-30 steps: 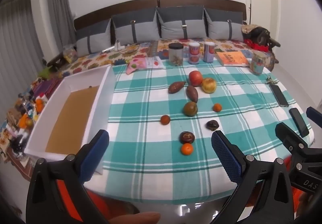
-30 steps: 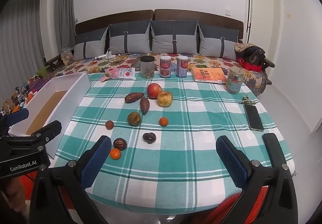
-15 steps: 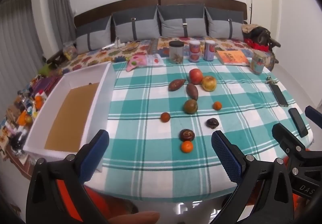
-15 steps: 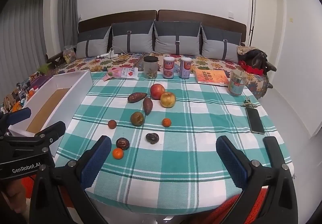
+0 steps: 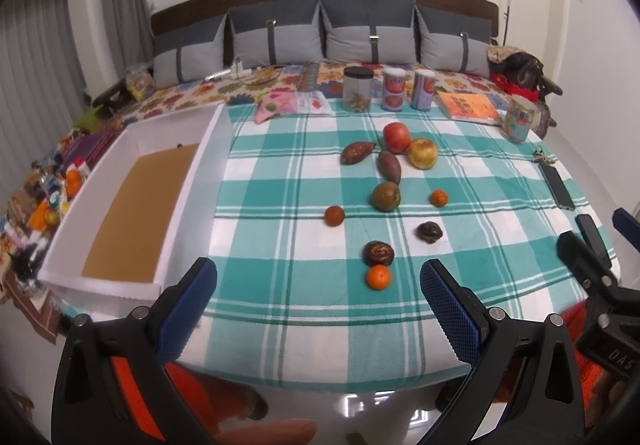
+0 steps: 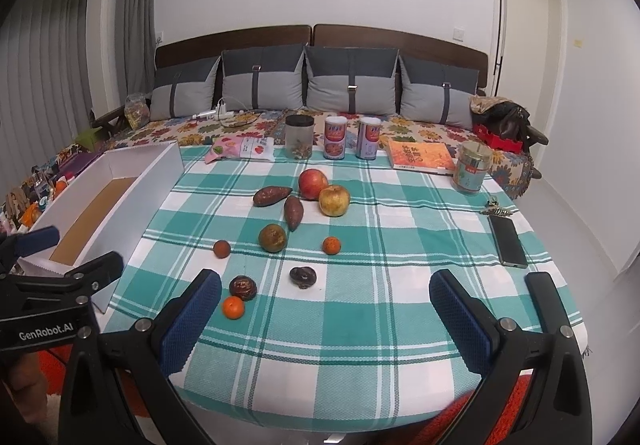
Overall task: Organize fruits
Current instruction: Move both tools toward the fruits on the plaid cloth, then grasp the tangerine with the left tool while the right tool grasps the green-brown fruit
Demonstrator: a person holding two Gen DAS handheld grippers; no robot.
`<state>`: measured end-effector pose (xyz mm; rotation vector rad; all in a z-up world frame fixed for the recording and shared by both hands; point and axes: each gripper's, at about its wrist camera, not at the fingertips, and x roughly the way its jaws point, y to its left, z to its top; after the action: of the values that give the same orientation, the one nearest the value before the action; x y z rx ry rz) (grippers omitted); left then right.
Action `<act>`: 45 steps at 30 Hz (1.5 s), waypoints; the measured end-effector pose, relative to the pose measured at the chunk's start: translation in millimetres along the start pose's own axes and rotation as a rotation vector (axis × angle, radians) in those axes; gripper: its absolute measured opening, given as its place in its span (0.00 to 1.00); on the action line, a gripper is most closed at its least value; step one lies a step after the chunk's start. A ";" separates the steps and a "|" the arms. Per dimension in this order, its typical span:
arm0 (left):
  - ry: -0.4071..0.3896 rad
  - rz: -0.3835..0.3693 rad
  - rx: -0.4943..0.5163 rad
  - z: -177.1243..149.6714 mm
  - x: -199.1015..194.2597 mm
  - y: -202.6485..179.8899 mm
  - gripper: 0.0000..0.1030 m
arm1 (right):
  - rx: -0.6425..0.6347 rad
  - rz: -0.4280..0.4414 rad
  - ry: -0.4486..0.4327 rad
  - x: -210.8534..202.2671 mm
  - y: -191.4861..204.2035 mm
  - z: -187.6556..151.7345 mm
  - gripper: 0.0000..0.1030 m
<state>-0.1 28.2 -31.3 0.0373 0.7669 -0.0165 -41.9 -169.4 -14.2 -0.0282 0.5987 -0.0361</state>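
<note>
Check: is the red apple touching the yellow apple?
Cannot tell. In both wrist views the red apple and yellow apple overlap with no cloth showing between them, but the yellow one stands in front, so contact or a gap behind it is hidden.

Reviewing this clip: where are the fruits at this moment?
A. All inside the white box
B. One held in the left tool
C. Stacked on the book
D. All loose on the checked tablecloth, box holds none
D. The red apple, yellow apple and small oranges lie on the tablecloth; the white box shows only its brown floor, and both tools are open and hold nothing.
</note>
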 end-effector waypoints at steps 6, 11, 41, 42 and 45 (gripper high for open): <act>0.049 -0.019 -0.080 -14.8 19.9 18.8 0.99 | 0.029 -0.012 -0.032 5.6 -8.2 -13.9 1.00; 0.060 -0.025 -0.057 -26.0 37.5 9.7 0.99 | 0.037 -0.016 -0.017 21.1 -14.3 -22.5 1.00; 0.109 -0.024 0.017 -45.3 83.8 -14.9 0.99 | 0.052 -0.079 0.094 68.5 -22.6 -47.5 1.00; 0.111 -0.023 0.019 -46.5 86.6 -14.9 0.99 | 0.052 -0.080 0.095 69.4 -22.4 -47.9 1.00; 0.131 -0.029 0.022 -51.4 102.4 -13.7 0.99 | 0.056 -0.074 0.100 73.1 -23.4 -48.3 1.00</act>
<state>37.6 16.4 -139.7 0.0482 0.8978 -0.0508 -9.4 -196.6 -94.3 0.0057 0.6961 -0.1269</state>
